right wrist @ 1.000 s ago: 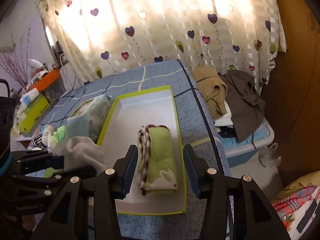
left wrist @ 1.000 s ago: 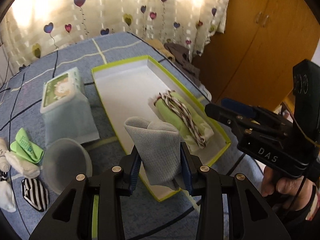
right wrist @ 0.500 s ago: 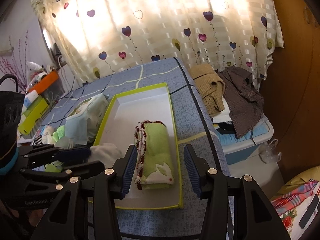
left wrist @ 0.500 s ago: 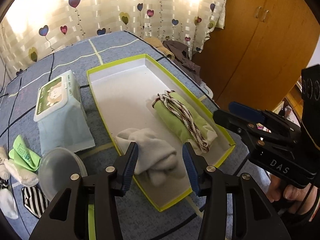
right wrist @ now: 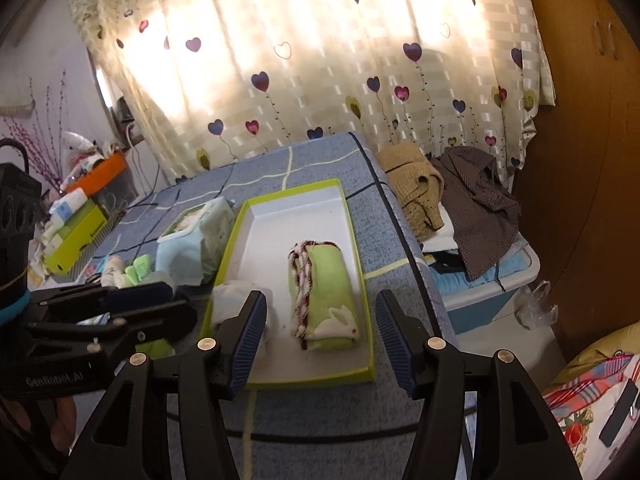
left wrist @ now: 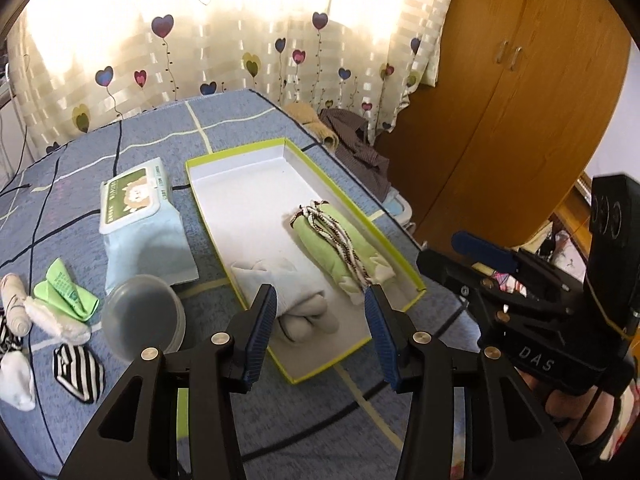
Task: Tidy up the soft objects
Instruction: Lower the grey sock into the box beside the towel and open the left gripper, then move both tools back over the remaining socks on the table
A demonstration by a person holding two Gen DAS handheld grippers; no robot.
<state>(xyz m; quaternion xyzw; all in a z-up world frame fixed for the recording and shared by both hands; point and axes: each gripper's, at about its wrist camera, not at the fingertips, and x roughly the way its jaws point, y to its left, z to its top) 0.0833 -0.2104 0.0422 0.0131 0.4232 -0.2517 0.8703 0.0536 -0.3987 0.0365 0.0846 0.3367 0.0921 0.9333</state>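
Through my left wrist camera, my left hand-held gripper (left wrist: 320, 316) hangs over the near end of the tray (left wrist: 236, 160) with its jaws spread wide and nothing between the pads. The grey sock (left wrist: 288, 292) lies loose in the tray's near end, on the side towards the wipes. Just beside it, along the tray's other long wall, lies the green roll (left wrist: 340, 248). The wipes pack (left wrist: 140, 224) sits outside the tray against that long side, and nearer to me than the pack stands a clear cup (left wrist: 140, 316). Further out from the tray than the cup lie a green cloth (left wrist: 64, 288), a striped sock (left wrist: 78, 372) and white socks (left wrist: 16, 376). My right hand-held gripper (left wrist: 480, 248) shows past the tray's near corner.

Through my right wrist camera, the right hand-held gripper (right wrist: 320, 328) has just been opening; its jaws stand wide over the tray's (right wrist: 280, 208) near end and grip nothing. The green roll (right wrist: 324, 300) lies in the tray beyond the gap between them, and the grey sock (right wrist: 230, 296) lies beside it, partly behind one finger. The left hand-held gripper (right wrist: 136, 304) hovers beside the tray on the sock's side.
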